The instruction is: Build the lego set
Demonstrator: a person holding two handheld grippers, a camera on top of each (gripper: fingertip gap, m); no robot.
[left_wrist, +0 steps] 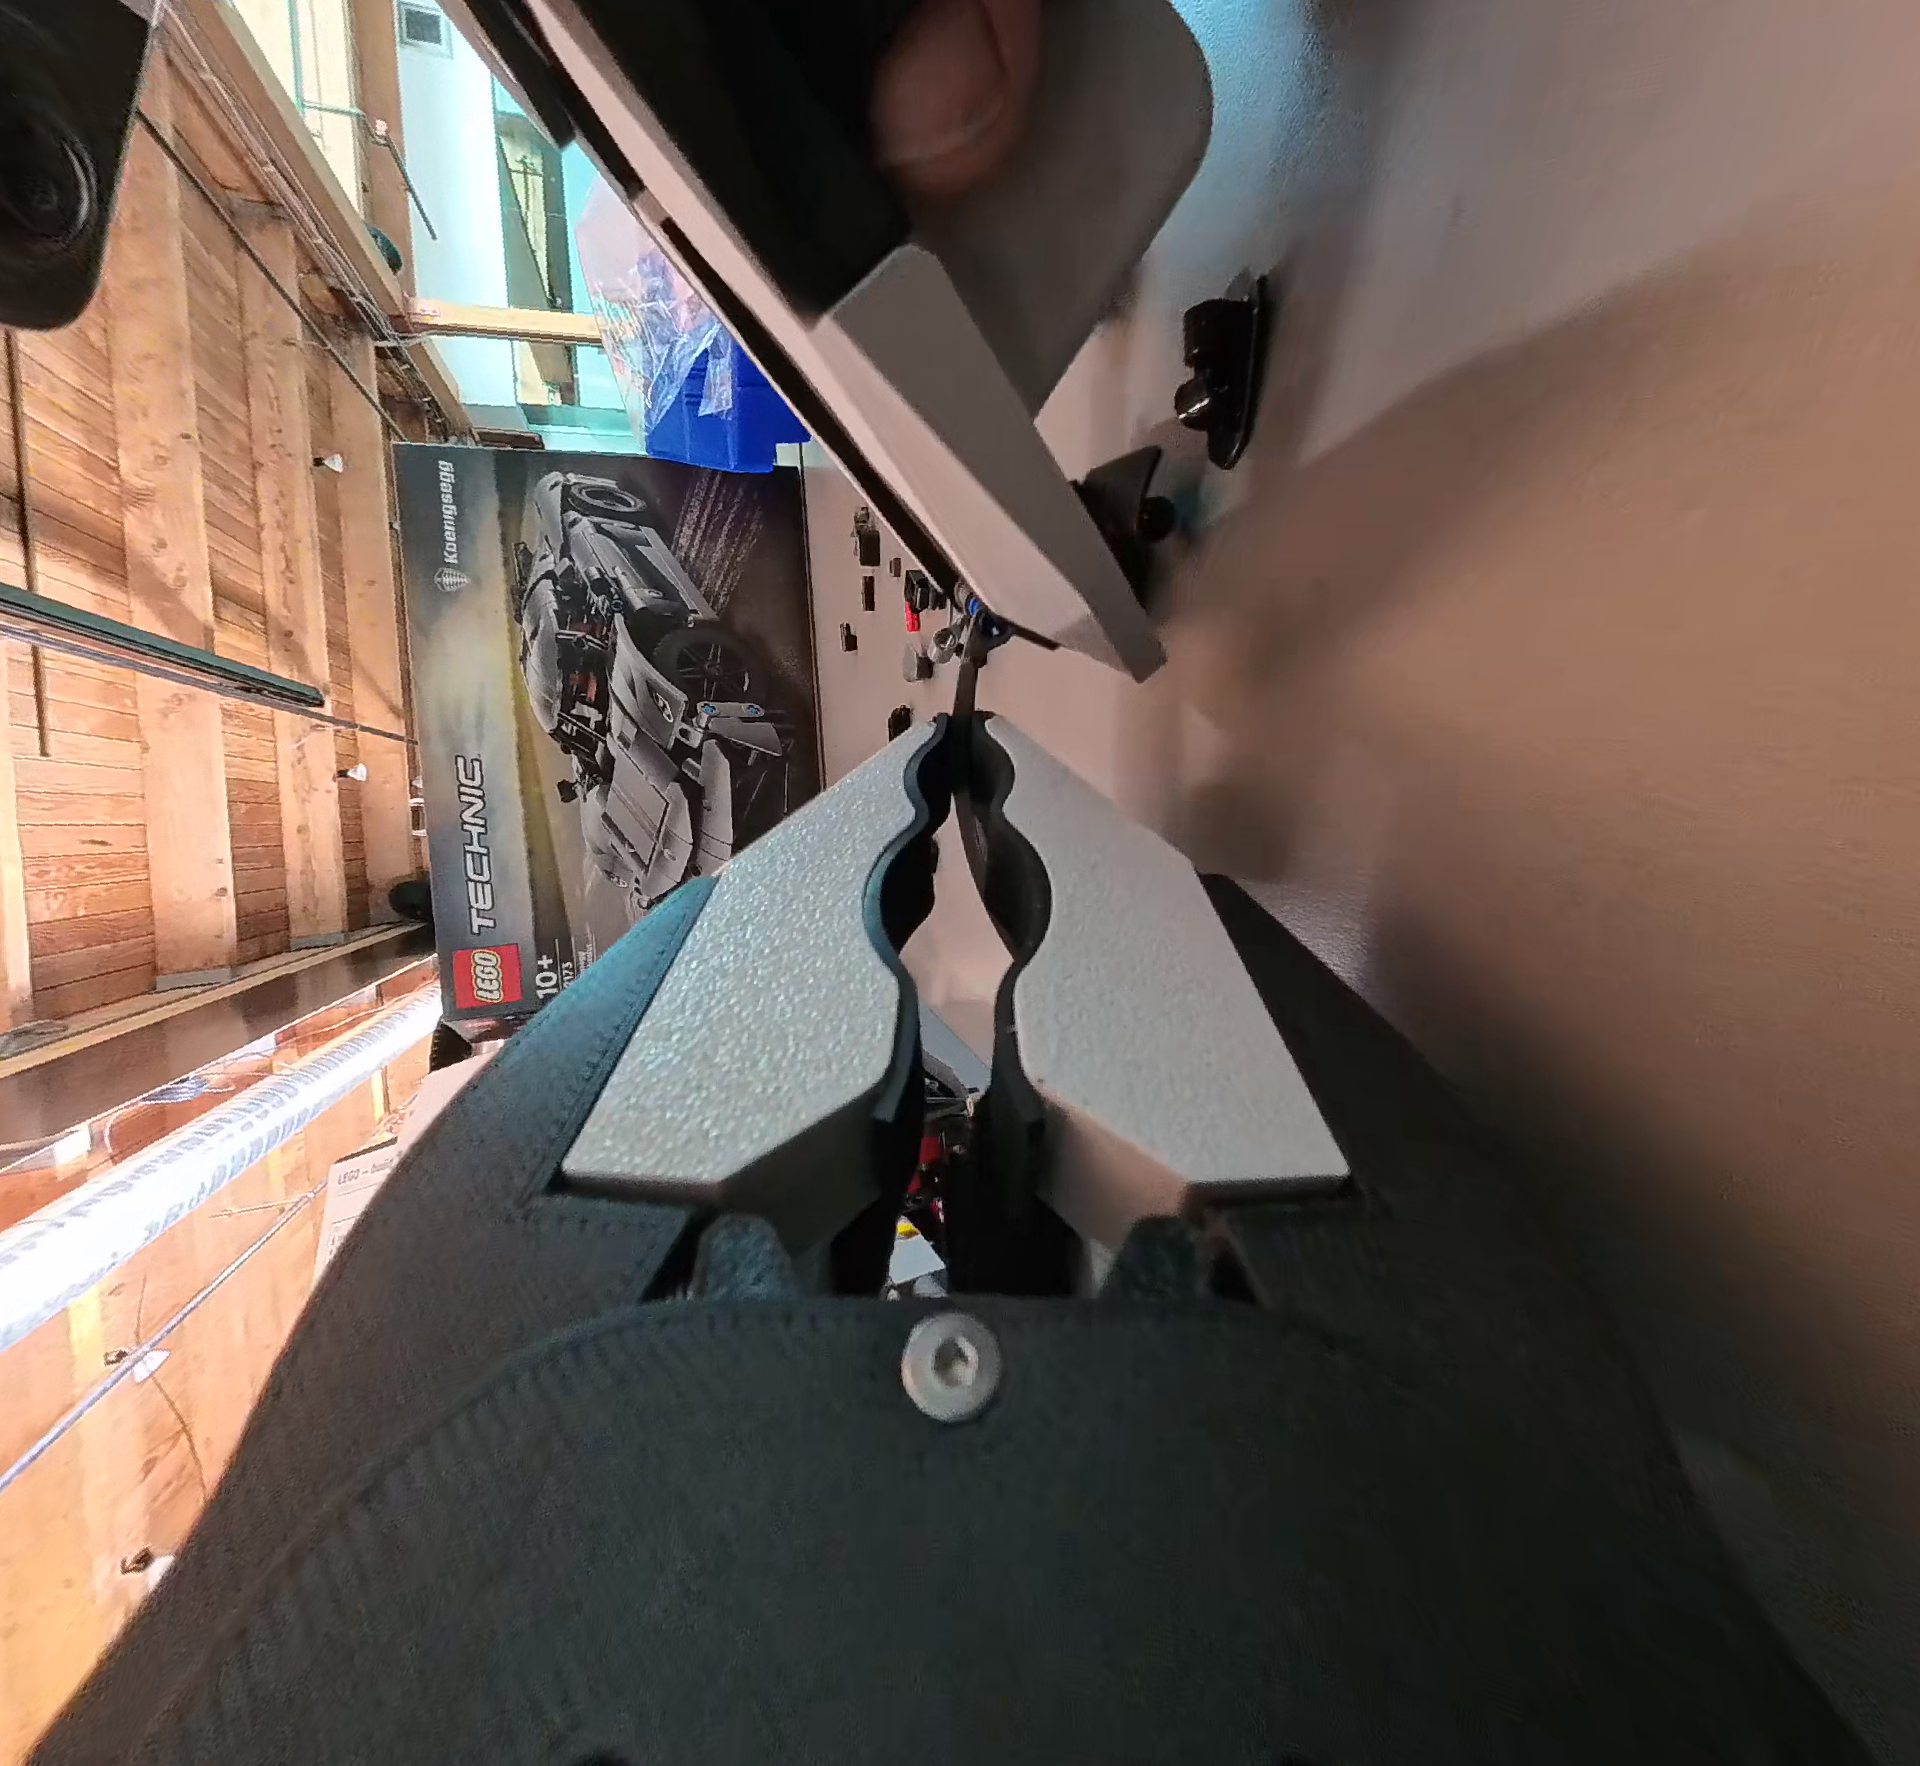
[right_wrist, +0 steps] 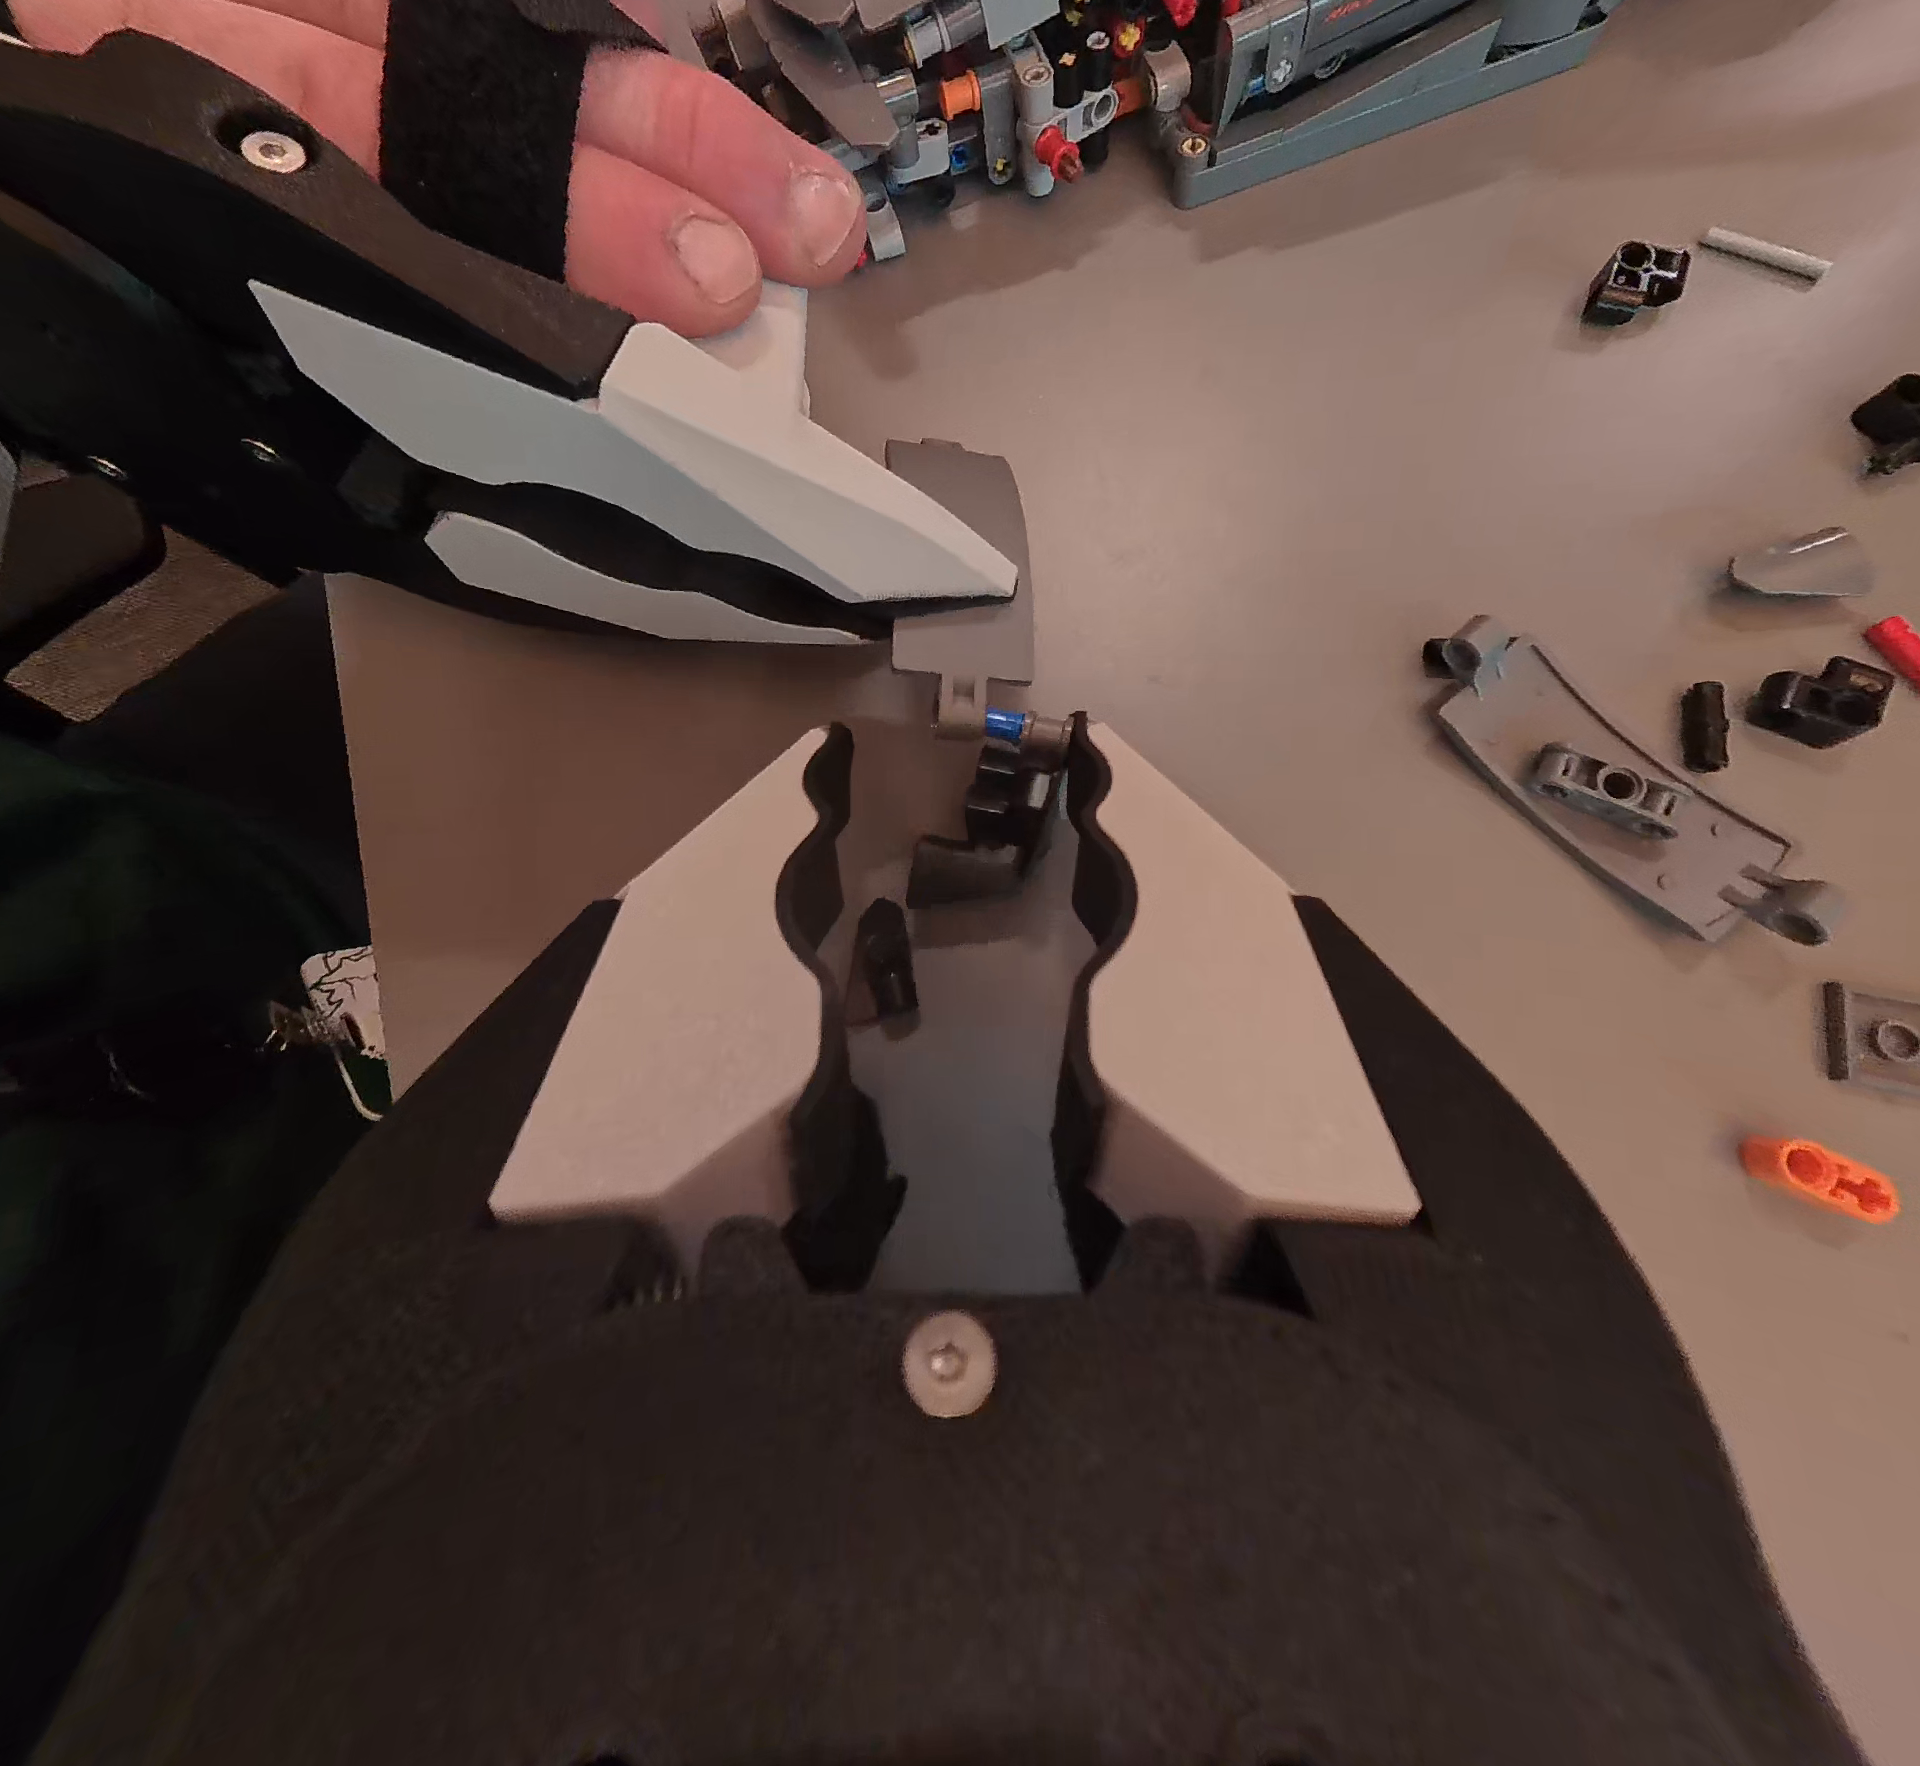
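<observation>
My left gripper (right_wrist: 961,613) comes in from the left and is shut on a small dark grey curved panel (right_wrist: 982,521), held above the grey table (right_wrist: 1299,469). A lug under the panel carries a blue pin (right_wrist: 1003,724) and a grey connector. My right gripper (right_wrist: 956,729) is open just below it, and its right fingertip (right_wrist: 1081,750) touches the connector. A black piece (right_wrist: 1003,812) and a black pin (right_wrist: 883,963) show between its fingers. In the left wrist view my left gripper (left_wrist: 961,729) clamps the panel edge-on (left_wrist: 968,677), under a right gripper finger (left_wrist: 966,469).
The partly built grey car model (right_wrist: 1195,23) stands at the back. Loose parts lie at the right: a long grey panel (right_wrist: 1610,781), an orange connector (right_wrist: 1818,1181), black connectors (right_wrist: 1636,277). The table's edge (right_wrist: 343,781) is at the left. The set's box (left_wrist: 613,729) and a blue bin (left_wrist: 717,407) stand farther off. The tips of both grippers are at nearly the same place.
</observation>
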